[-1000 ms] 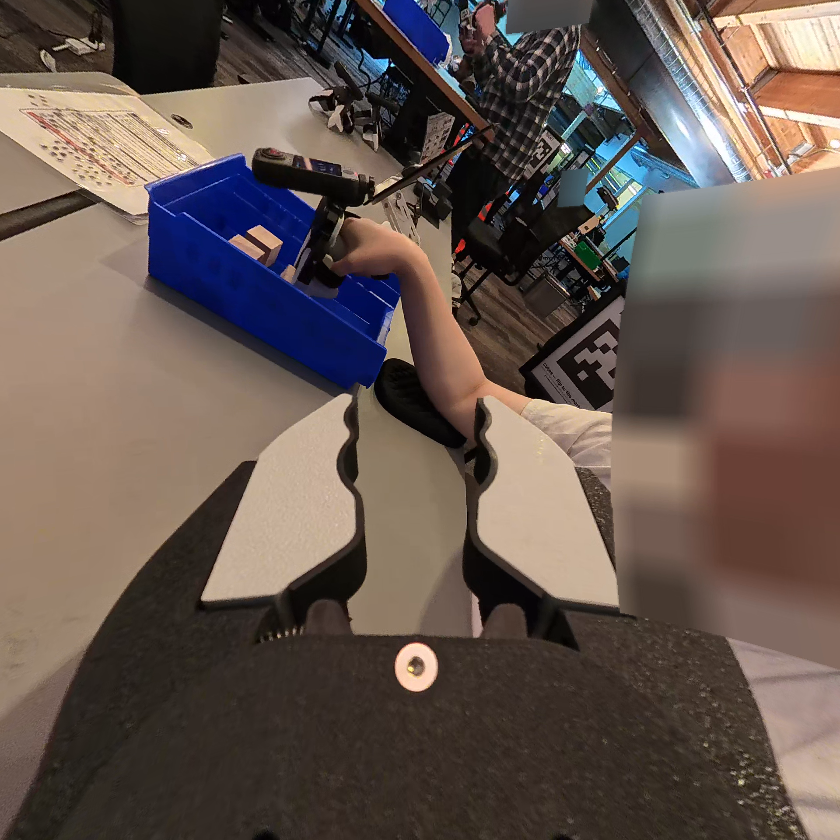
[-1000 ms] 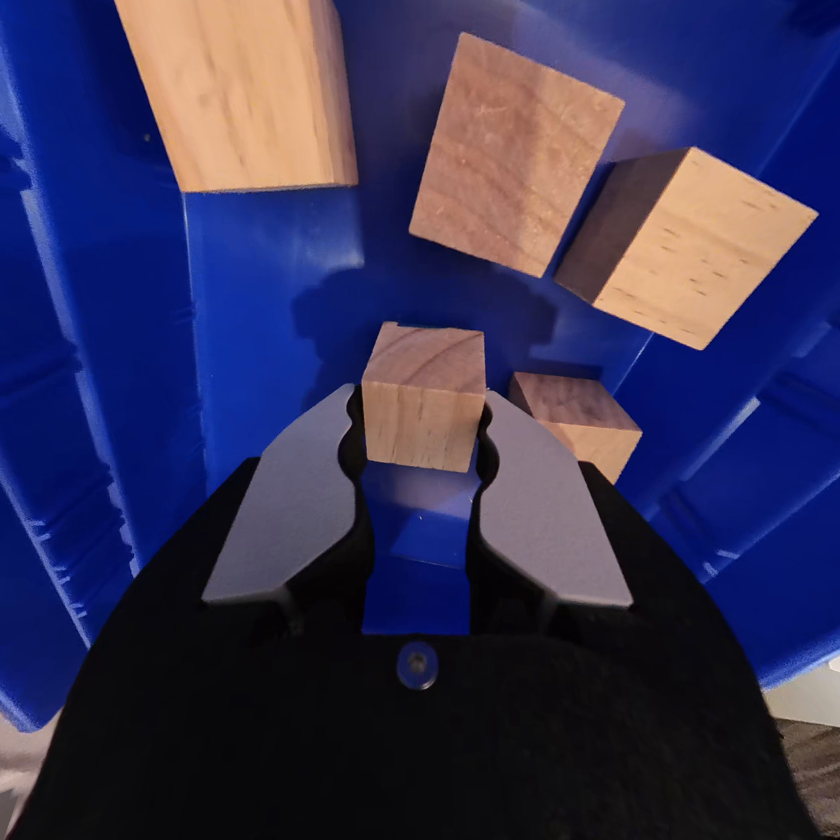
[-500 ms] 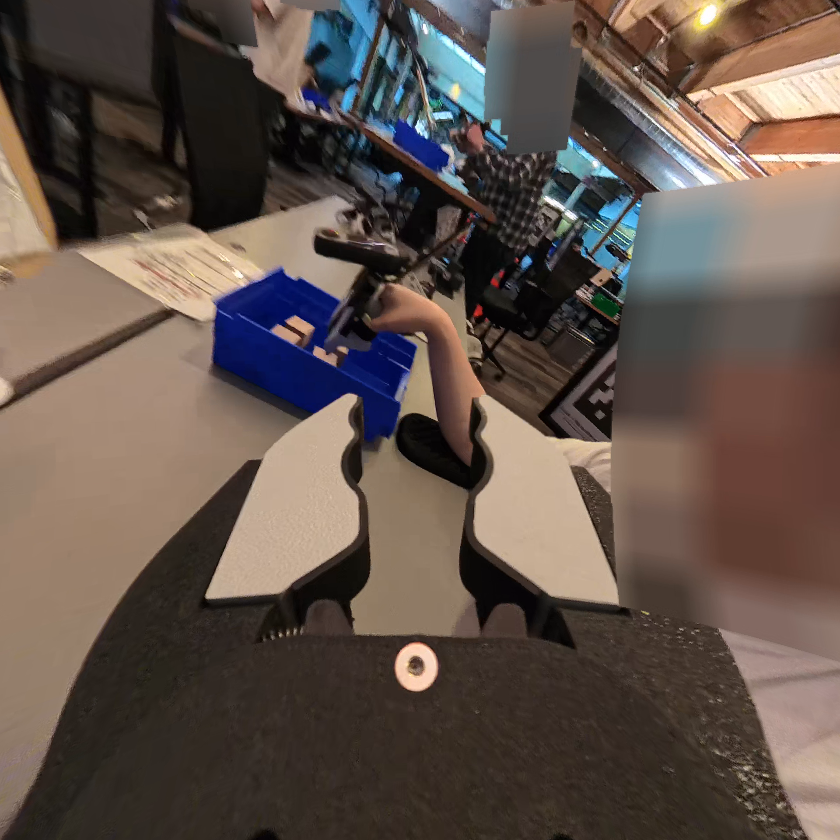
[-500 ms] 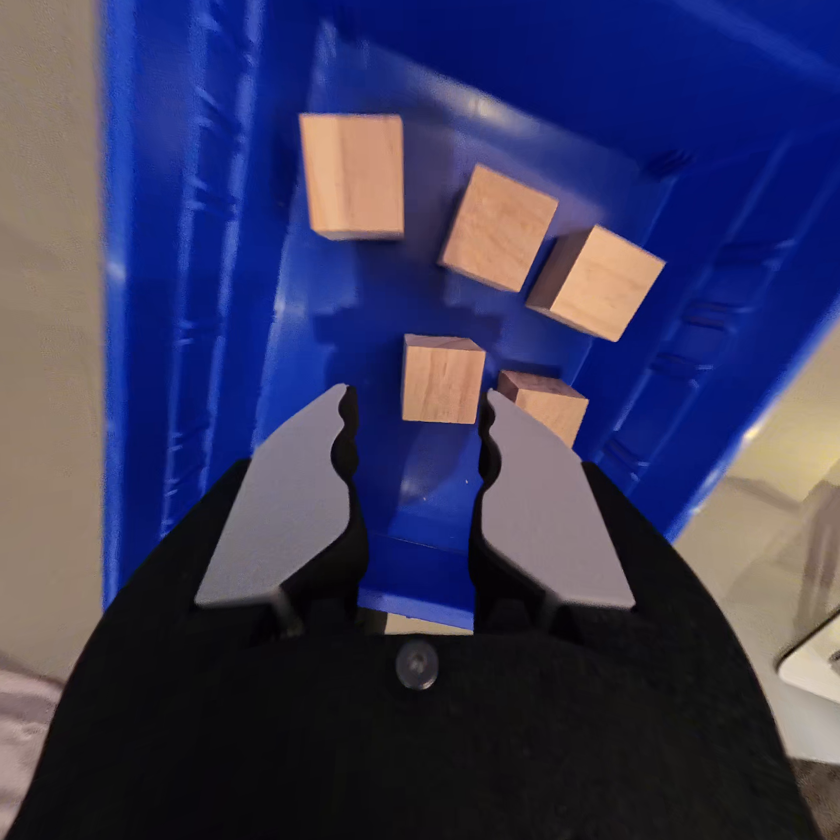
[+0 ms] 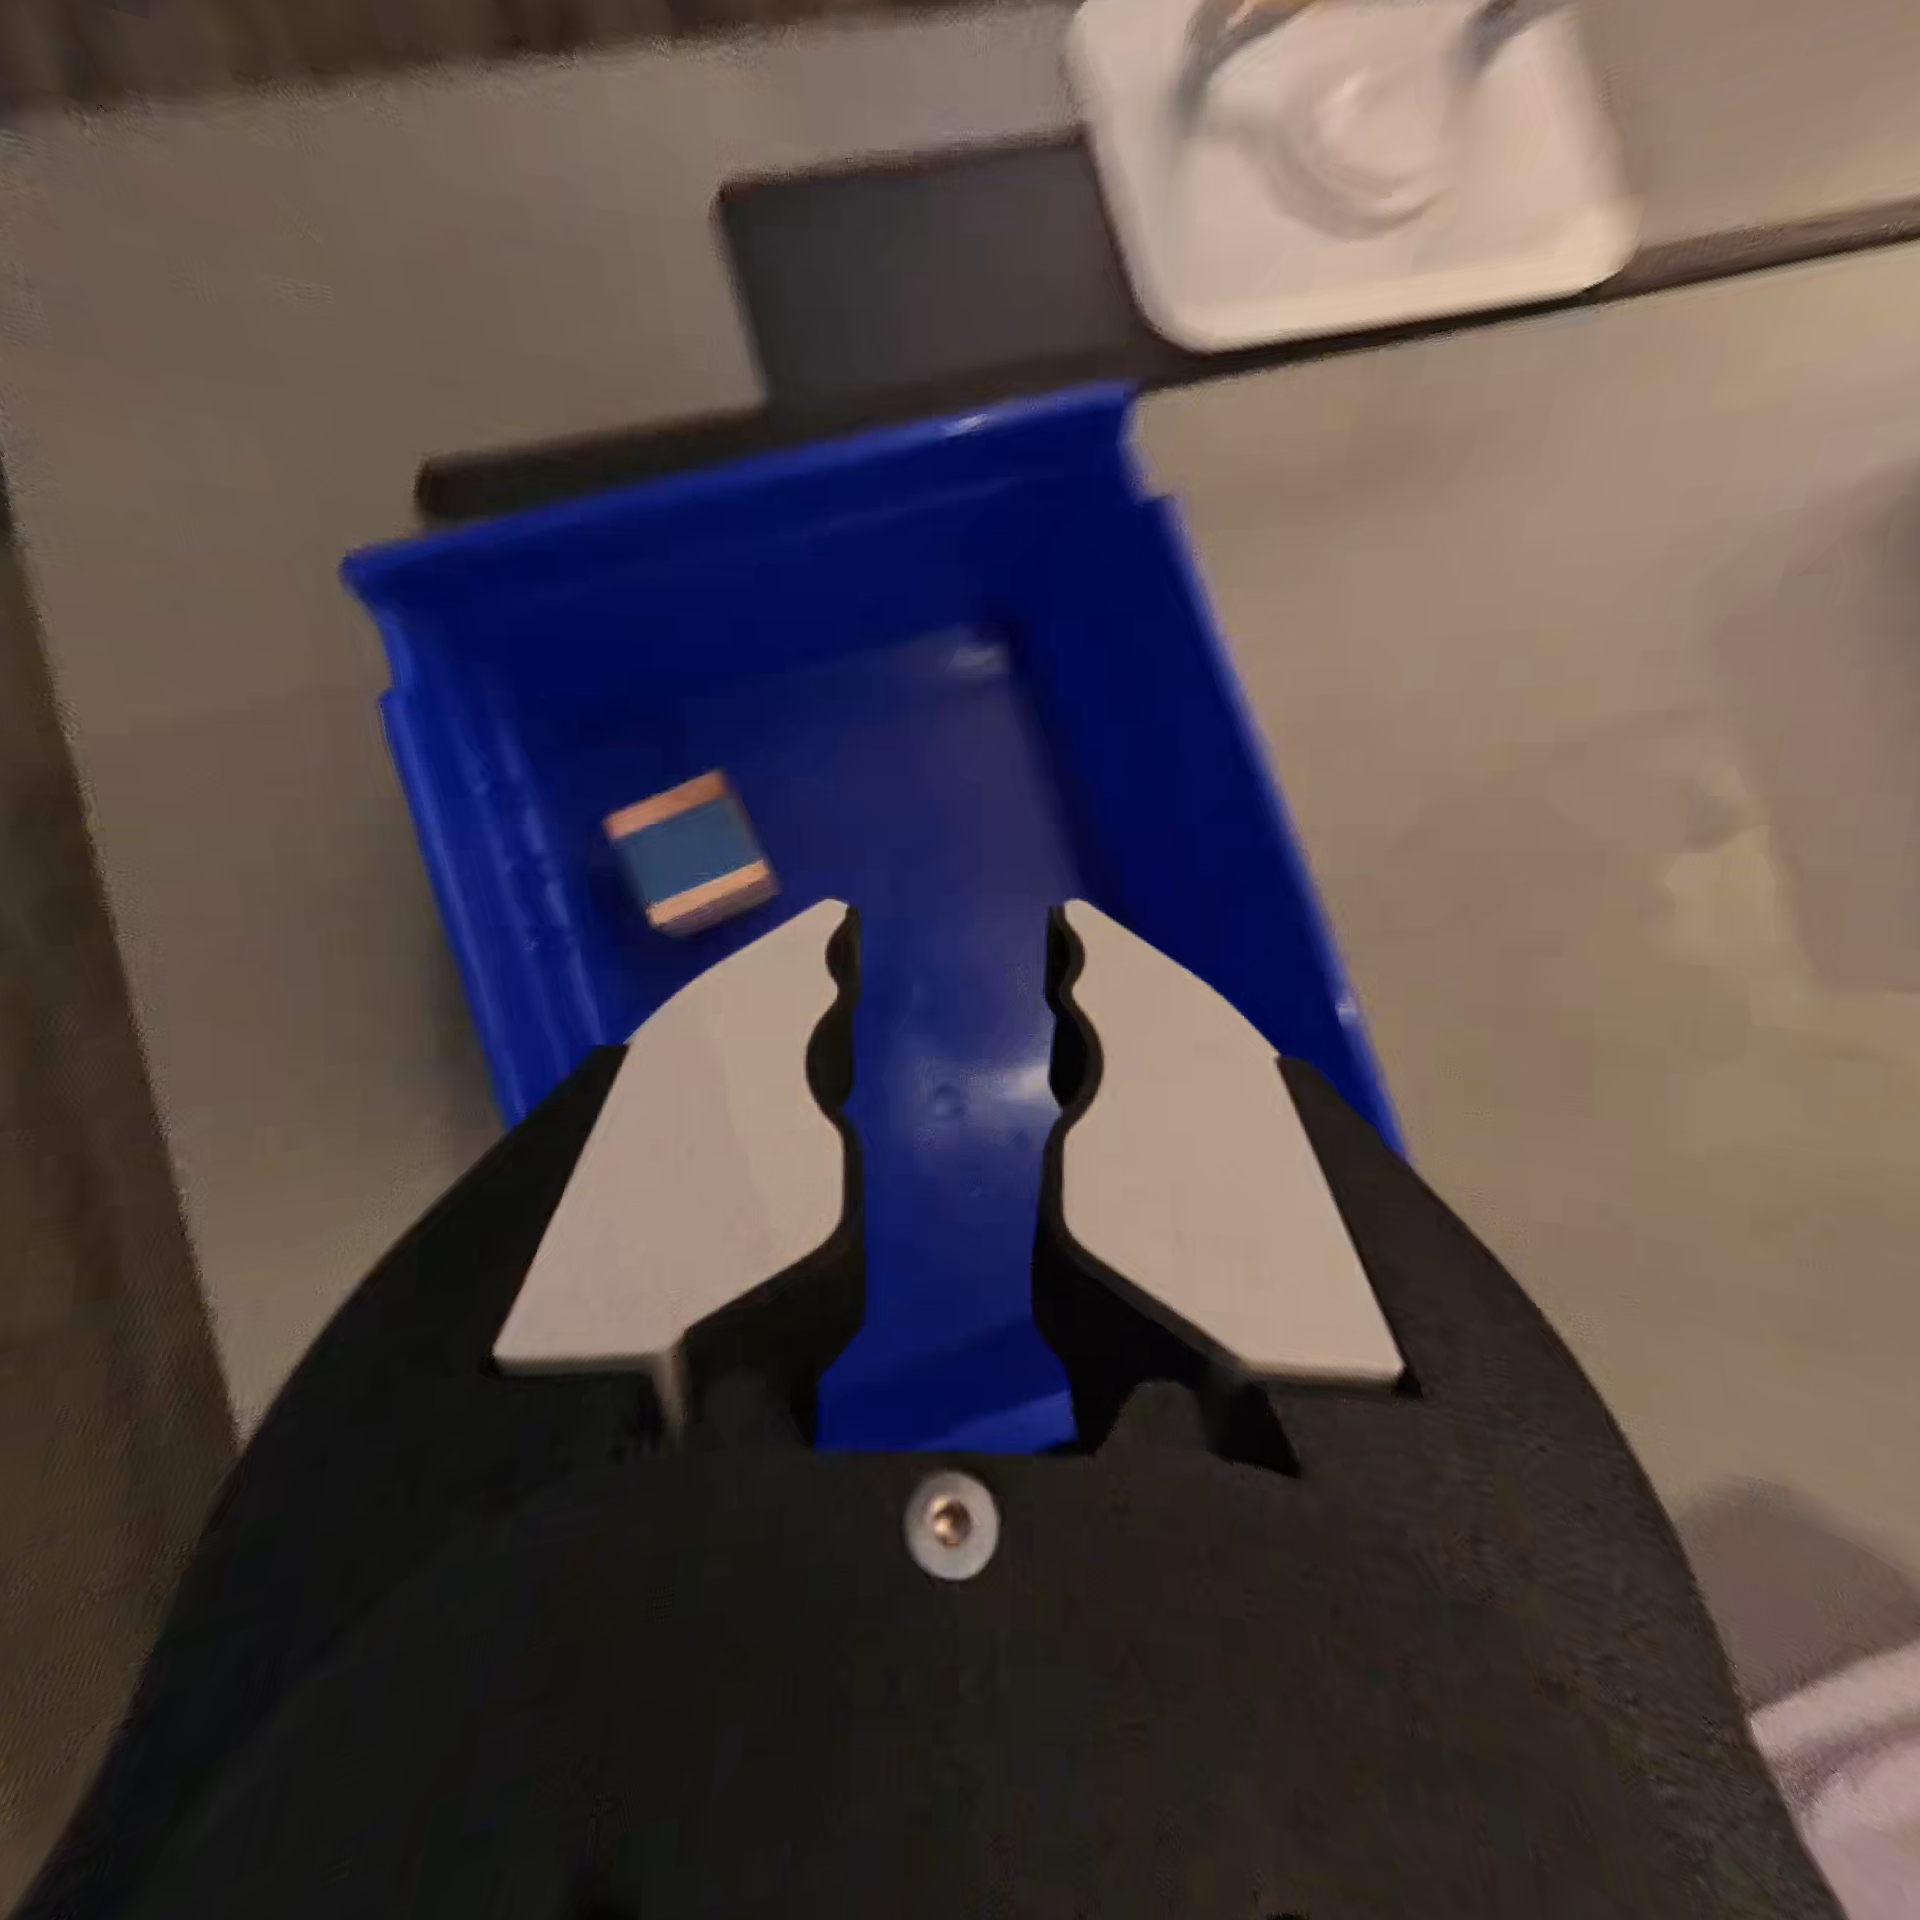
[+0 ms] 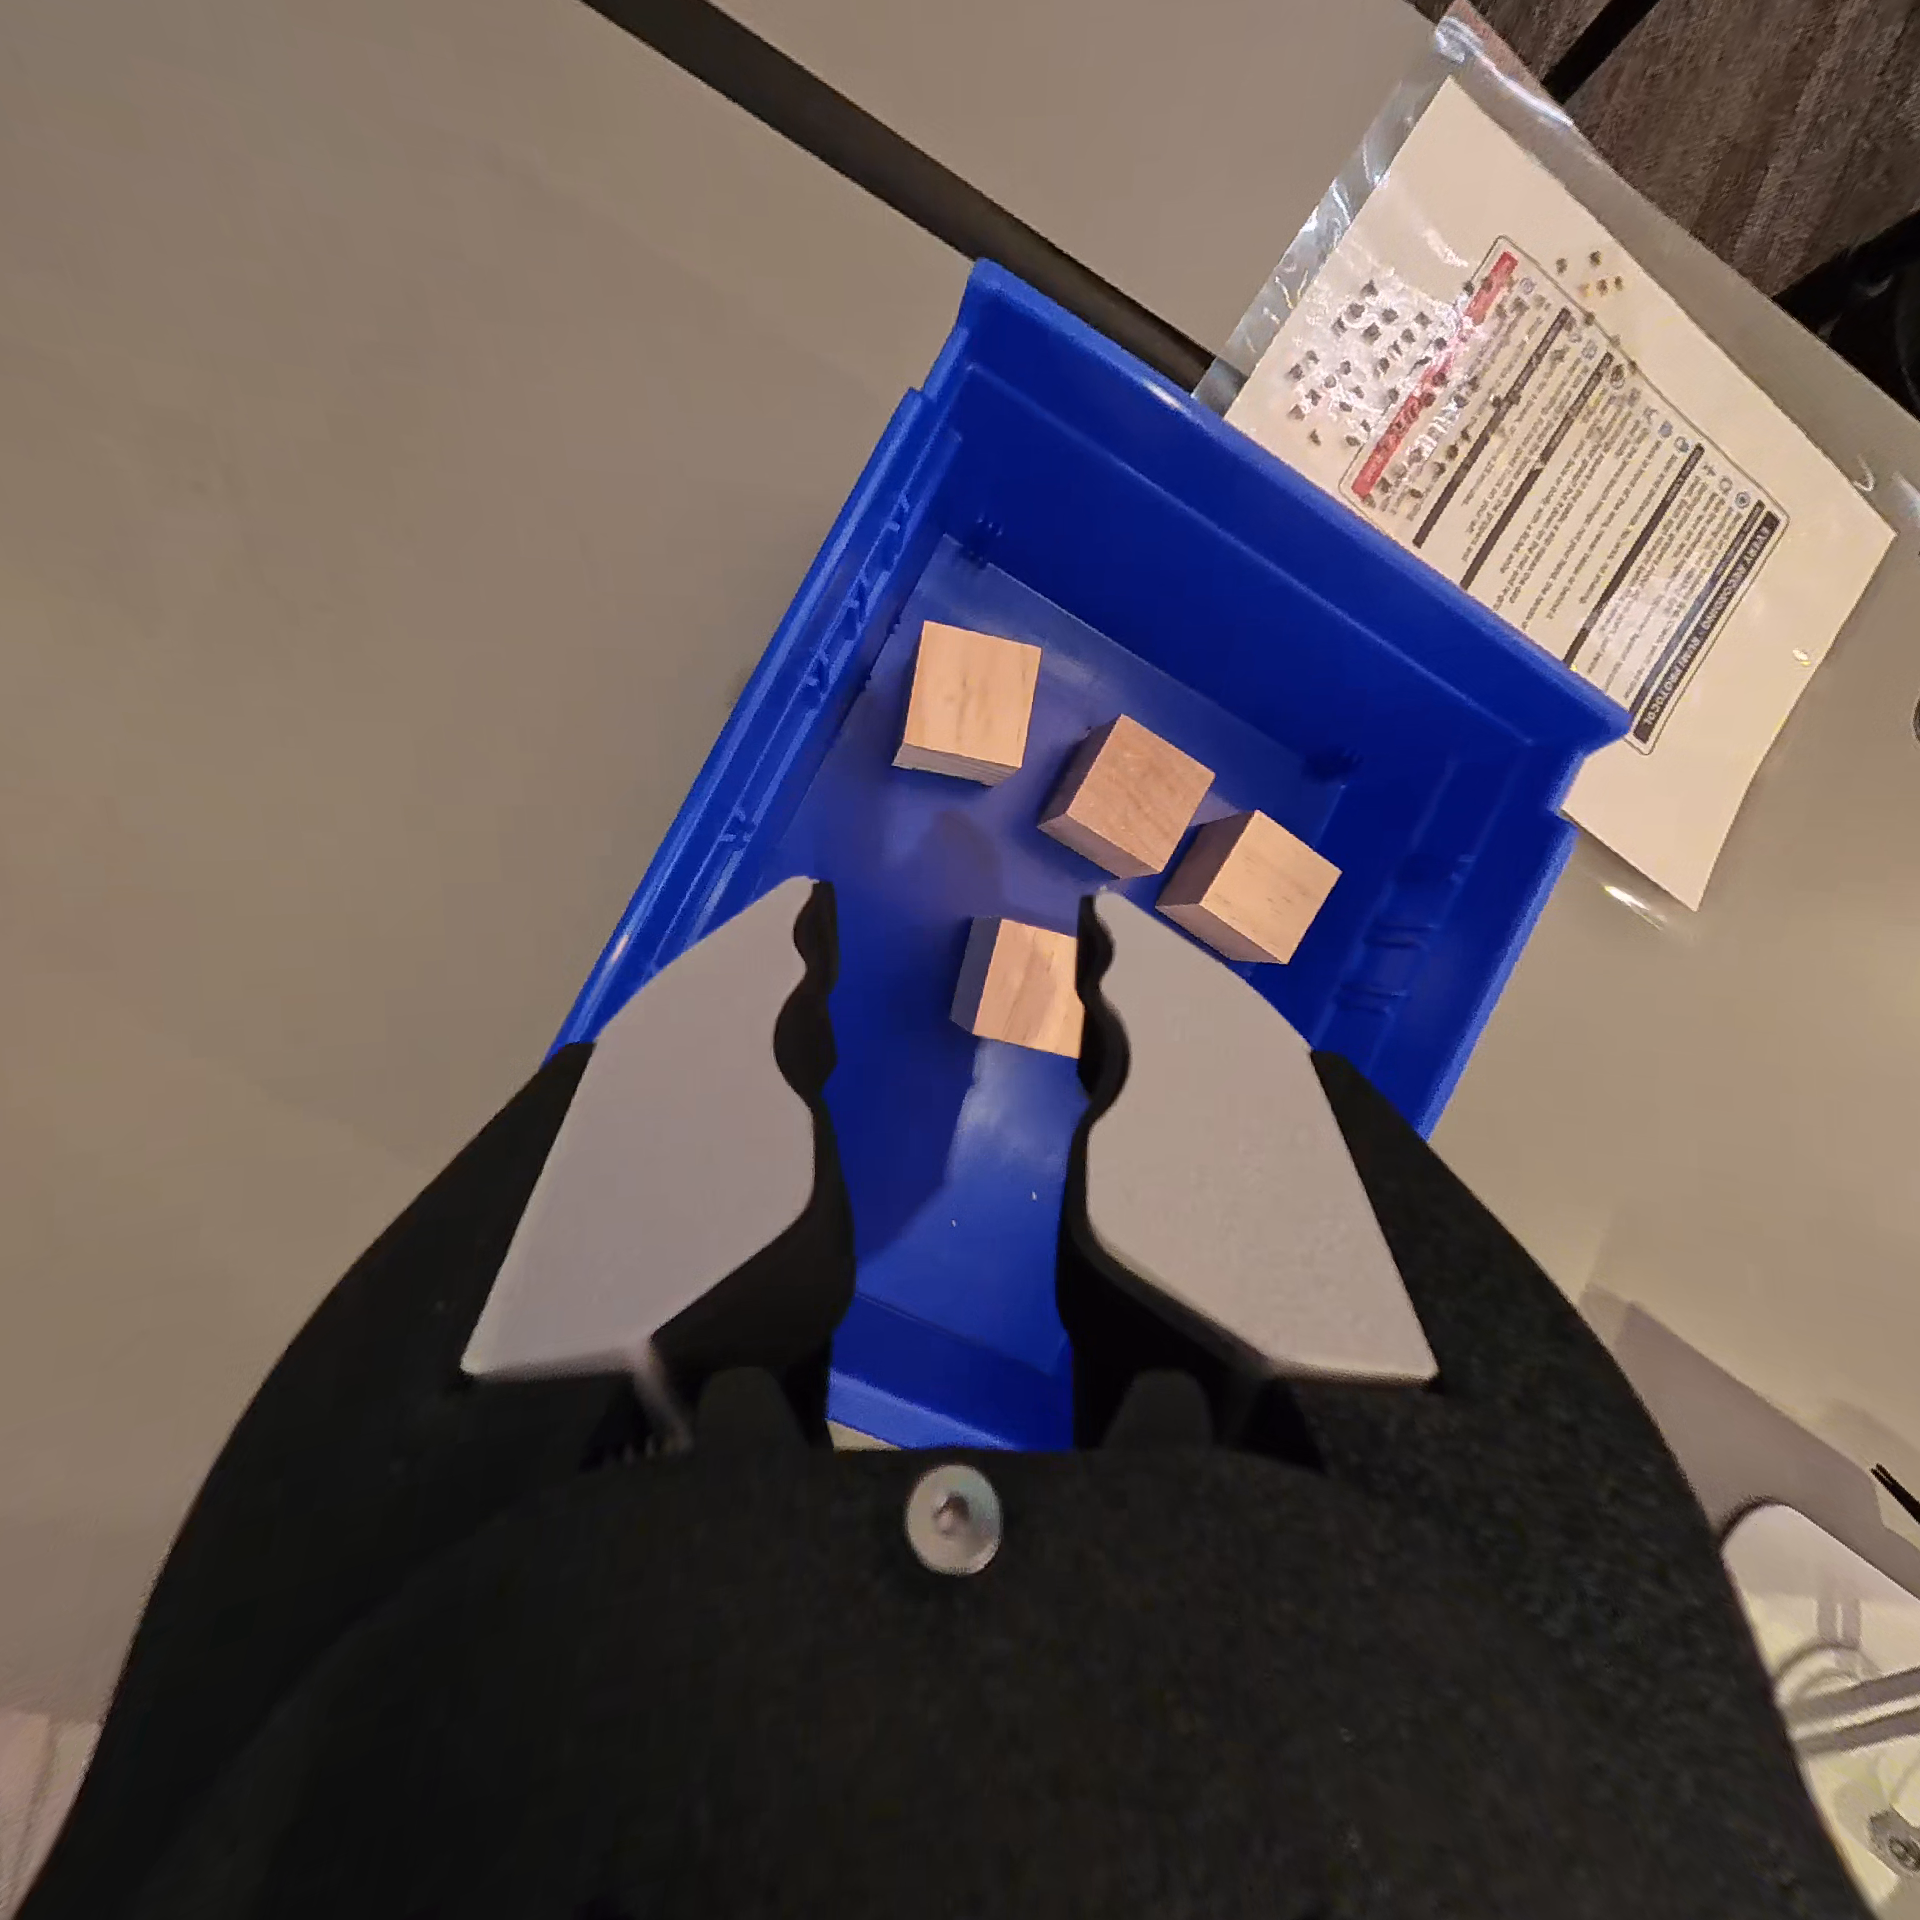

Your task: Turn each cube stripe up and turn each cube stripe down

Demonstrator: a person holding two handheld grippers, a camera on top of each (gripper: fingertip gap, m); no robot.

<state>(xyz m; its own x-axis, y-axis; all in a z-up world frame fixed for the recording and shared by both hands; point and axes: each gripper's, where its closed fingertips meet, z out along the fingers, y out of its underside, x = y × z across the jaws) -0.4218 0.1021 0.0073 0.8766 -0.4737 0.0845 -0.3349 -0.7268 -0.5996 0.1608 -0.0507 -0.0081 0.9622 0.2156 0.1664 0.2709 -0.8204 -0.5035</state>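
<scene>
- Right wrist view: blue bin on a grey table, four plain wooden cubes on its floor, no stripe showing on any.
- Far cube lies nearest the bin's left wall; mid cube and right cube sit close together, their edges near or touching, I cannot tell which.
- Near cube lies closest to the bin's open front end, partly hidden behind a gripper finger.
- Right gripper hovers above the bin, jaws apart, nothing held.
- Left wrist view, blurred: a bin with one cube only, the striped cube, a blue band across its top between wood edges, close by the bin's left wall.
- Left gripper above that bin, jaws parted, empty.
- Whether both views show one bin I cannot tell; contents differ.
- Only the right view shows a printed sheet in clear plastic, just beyond the bin's far right corner.
- Only the left view shows a white device, blurred, beyond the bin's far end.
- A dark seam crosses the table behind the bin.
</scene>
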